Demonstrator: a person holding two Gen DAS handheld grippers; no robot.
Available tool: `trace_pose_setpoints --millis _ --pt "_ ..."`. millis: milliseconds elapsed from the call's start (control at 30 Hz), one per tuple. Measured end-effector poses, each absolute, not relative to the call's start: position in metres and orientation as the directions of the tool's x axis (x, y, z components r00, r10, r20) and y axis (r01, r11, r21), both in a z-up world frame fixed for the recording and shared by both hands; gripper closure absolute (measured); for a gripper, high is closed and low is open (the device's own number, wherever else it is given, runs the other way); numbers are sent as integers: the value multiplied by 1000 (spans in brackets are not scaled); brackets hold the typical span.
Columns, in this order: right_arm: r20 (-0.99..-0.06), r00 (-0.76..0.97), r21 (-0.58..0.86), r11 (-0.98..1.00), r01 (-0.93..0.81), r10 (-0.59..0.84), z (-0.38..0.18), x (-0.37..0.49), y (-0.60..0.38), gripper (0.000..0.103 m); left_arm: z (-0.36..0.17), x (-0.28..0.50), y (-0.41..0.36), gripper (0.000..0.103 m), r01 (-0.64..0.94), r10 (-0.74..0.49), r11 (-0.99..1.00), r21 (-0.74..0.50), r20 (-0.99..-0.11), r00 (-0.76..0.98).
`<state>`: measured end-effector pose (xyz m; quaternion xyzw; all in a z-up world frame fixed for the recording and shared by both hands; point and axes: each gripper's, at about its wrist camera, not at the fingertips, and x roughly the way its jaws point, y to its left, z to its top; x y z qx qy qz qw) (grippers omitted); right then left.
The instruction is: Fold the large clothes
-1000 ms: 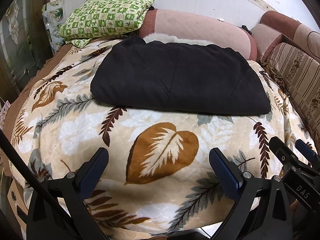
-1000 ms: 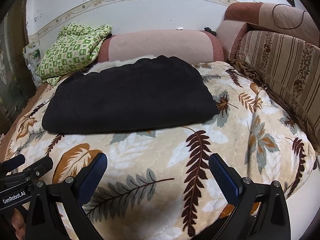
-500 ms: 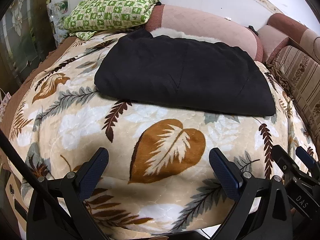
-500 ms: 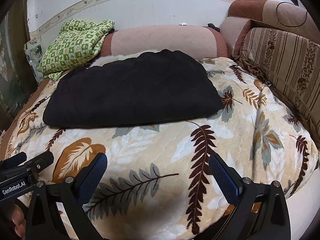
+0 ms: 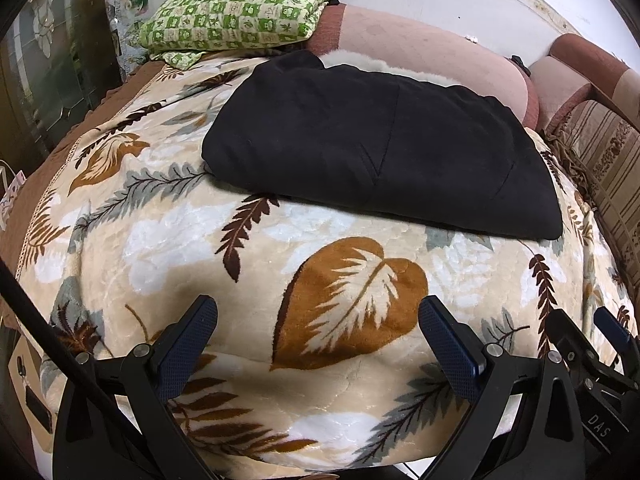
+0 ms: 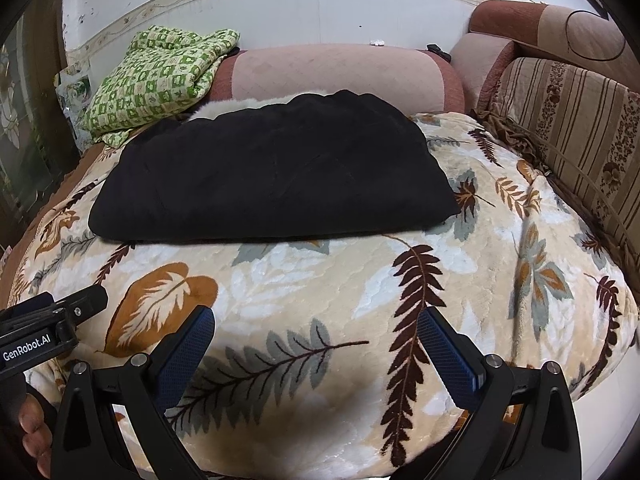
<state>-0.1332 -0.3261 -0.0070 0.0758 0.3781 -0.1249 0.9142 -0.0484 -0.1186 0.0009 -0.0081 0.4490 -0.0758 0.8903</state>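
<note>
Spread across the bed, a cream plush blanket printed with brown and grey leaves (image 5: 168, 240) carries the folded black fleece garment (image 5: 380, 152) at twelve o'clock, well apart from both grippers. At six o'clock the left gripper (image 5: 318, 344) and right gripper (image 6: 316, 344) hover with jaws wide, holding nothing. A green checked quilt (image 6: 160, 80) is heaped at ten o'clock.

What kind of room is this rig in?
Likely a home living room or bedroom: a leaf-print blanket covers a sofa bed, with a bolster cushion, a striped sofa back and a folded black garment.
</note>
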Motion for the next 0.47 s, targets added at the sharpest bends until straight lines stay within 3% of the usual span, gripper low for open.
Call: trace_pose_setpoints --millis 467 --pt "-718 676 56 953 297 -169 -7 -134 -330 0 4 -54 -121 3 136 -128 989 -57 -786 605"
